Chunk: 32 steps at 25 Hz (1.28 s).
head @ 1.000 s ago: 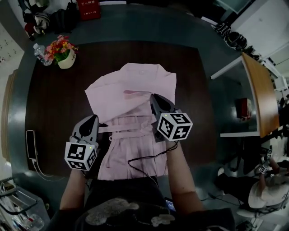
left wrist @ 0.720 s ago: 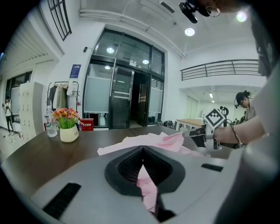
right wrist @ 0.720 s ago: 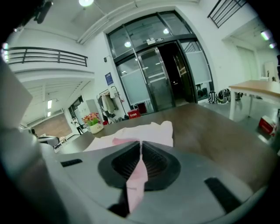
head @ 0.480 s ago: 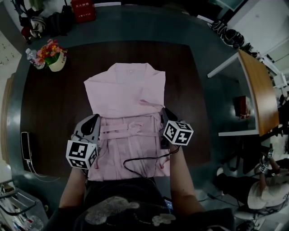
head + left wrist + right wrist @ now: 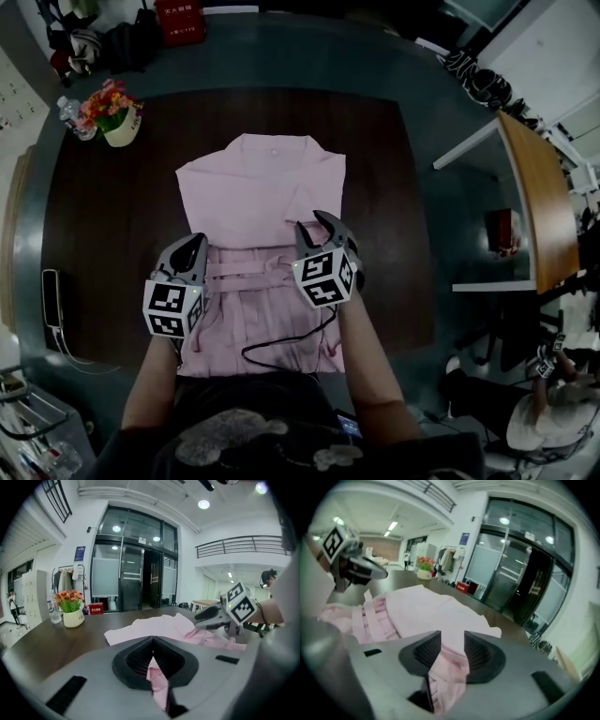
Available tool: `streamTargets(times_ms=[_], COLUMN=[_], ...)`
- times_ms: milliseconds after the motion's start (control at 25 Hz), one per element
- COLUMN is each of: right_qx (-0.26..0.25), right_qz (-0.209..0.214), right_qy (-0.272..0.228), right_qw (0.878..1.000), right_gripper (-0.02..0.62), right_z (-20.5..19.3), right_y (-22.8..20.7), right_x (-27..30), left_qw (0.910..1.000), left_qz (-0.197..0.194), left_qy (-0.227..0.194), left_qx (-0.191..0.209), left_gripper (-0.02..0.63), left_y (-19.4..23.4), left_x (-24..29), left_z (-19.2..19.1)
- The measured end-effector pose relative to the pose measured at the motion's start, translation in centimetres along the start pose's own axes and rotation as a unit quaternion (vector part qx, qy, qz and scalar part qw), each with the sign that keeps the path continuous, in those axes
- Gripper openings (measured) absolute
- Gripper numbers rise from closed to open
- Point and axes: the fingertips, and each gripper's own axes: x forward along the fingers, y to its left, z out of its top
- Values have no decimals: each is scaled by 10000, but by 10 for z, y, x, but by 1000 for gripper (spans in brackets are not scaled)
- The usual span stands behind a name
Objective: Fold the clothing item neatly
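Note:
A pale pink garment (image 5: 262,192) lies flat on the dark table (image 5: 112,216), collar at the far end, its sides folded in and a belt across the waist. My left gripper (image 5: 194,246) is shut on the garment's left edge at the waist, and a pinch of pink fabric (image 5: 157,679) shows between its pads. My right gripper (image 5: 314,223) sits at the right side of the waist. Its jaws have just been opening and stand apart, with a fold of pink cloth (image 5: 447,665) lying loose between them.
A flower pot (image 5: 120,117) and a water bottle (image 5: 70,105) stand at the table's far left corner. A phone on a cable (image 5: 52,291) lies at the left edge. A black cable (image 5: 281,342) trails over the garment's near end. A wooden desk (image 5: 539,187) stands to the right.
The right gripper rolled over, sank toward the waist and its jaws parted. The upper part of the garment, half-folded before, now lies flat. The left gripper shifted slightly.

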Motion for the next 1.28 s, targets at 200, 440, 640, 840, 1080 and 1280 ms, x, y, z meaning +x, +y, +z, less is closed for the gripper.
streamTargets(times_ms=[200, 440, 640, 840, 1080, 1280], right_qx=[-1186, -864, 1005, 2539, 3227, 3747], right_qz=[-32, -682, -1317, -1507, -1125, -475], right_qy=[671, 939, 1002, 976, -416, -2016], right_qw=[9907, 9895, 9811, 9504, 9389, 9037], right_gripper=[126, 109, 109, 109, 92, 25], right_z=[-22, -31, -55, -106, -93, -58], right_y=[22, -20, -79, -114, -119, -96], right_x=[34, 45, 33, 21, -23, -96], left_qw=[9999, 9999, 9999, 9997, 9992, 9992], left_qz=[12, 69, 98, 170, 250, 154], left_qy=[11, 10, 30, 51, -38, -37], left_qx=[-114, -140, -132, -153, -299, -356], left_gripper=[9, 9, 9, 9, 9, 9], left_y=[-1, 2, 3, 4, 9, 10], left_x=[-2, -4, -2, -4, -22, -45], left_z=[-2, -4, -6, -6, -12, -33])
